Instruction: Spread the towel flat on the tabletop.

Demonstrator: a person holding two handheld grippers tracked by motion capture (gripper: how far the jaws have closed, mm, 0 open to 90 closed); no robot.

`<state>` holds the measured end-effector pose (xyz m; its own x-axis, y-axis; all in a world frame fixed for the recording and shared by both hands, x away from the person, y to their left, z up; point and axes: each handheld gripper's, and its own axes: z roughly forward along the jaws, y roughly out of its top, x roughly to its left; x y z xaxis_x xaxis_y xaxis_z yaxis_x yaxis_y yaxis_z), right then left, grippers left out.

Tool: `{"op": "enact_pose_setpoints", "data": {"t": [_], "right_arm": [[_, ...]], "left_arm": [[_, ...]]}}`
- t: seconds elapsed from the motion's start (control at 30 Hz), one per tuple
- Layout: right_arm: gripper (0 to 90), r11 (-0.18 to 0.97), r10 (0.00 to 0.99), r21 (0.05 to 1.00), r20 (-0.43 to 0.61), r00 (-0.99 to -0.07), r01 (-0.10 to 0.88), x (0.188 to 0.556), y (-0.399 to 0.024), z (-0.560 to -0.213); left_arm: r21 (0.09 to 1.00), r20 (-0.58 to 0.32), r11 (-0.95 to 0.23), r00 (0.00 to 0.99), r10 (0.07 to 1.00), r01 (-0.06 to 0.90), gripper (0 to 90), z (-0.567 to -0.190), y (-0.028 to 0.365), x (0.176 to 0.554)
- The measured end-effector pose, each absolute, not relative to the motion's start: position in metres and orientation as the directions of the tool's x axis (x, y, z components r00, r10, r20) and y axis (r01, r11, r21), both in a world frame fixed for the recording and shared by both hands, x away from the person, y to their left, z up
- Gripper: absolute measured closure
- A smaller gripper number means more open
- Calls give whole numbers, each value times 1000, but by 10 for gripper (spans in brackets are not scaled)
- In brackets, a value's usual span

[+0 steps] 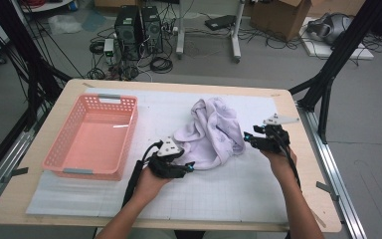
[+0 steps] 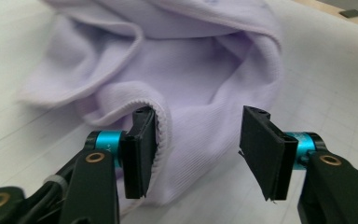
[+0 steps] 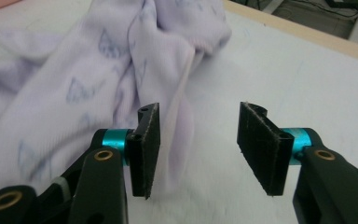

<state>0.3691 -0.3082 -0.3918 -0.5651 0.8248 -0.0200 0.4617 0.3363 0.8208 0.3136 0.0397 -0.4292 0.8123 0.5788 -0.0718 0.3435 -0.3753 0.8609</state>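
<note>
A crumpled pale lilac garment (image 1: 211, 132) with a faint butterfly print lies on the white grid mat (image 1: 229, 189) at the table's middle. My left gripper (image 1: 190, 166) lies low at its near left edge, jaws apart. In the left gripper view a ribbed hem of the garment (image 2: 163, 126) curls against the left pad (image 2: 140, 154), and cloth lies between the jaws of the left gripper (image 2: 198, 154) without being pinched. My right gripper (image 1: 247, 137) is at the cloth's right edge. In its own view the right gripper (image 3: 198, 149) stands open with a fold of the garment (image 3: 177, 121) beside the left pad.
A pink perforated basket (image 1: 128, 137) stands on the mat's left side, with nothing in it. The wooden table edge (image 1: 308, 164) runs close to my right hand. Beyond the table are computer towers (image 1: 139, 27), cables and a cardboard box (image 1: 278, 17) on the floor.
</note>
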Motion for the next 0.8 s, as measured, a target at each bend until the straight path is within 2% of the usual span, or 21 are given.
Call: {"op": "enact_pose_setpoints", "data": {"t": [0.27, 0.53, 0.57, 0.6, 0.67, 0.7, 0.8], "right_arm": [[523, 296, 831, 815, 37, -556, 497, 333, -328, -428], [525, 291, 826, 813, 54, -561, 505, 328, -327, -436], [525, 288, 826, 814, 56, -561, 504, 328, -326, -436], [525, 294, 823, 814, 52, -566, 501, 328, -326, -437], [525, 294, 819, 809, 60, -570, 509, 328, -324, -439], [526, 298, 818, 806, 59, -571, 511, 328, -323, -440], [549, 301, 810, 800, 73, -582, 519, 329, -318, -443]], "left_arm": [[837, -39, -454, 860, 508, 306, 422, -428, -12, 320], [815, 15, -508, 867, 498, 278, 427, -436, -57, 324], [804, 29, -523, 860, 510, 283, 455, -438, -62, 324], [800, 41, -530, 857, 513, 280, 523, -439, -64, 325], [802, 61, -534, 852, 520, 268, 742, -439, -64, 326], [808, 35, -516, 850, 525, 286, 781, -439, -61, 328], [846, -48, -424, 838, 544, 323, 800, -431, -46, 334]]}}
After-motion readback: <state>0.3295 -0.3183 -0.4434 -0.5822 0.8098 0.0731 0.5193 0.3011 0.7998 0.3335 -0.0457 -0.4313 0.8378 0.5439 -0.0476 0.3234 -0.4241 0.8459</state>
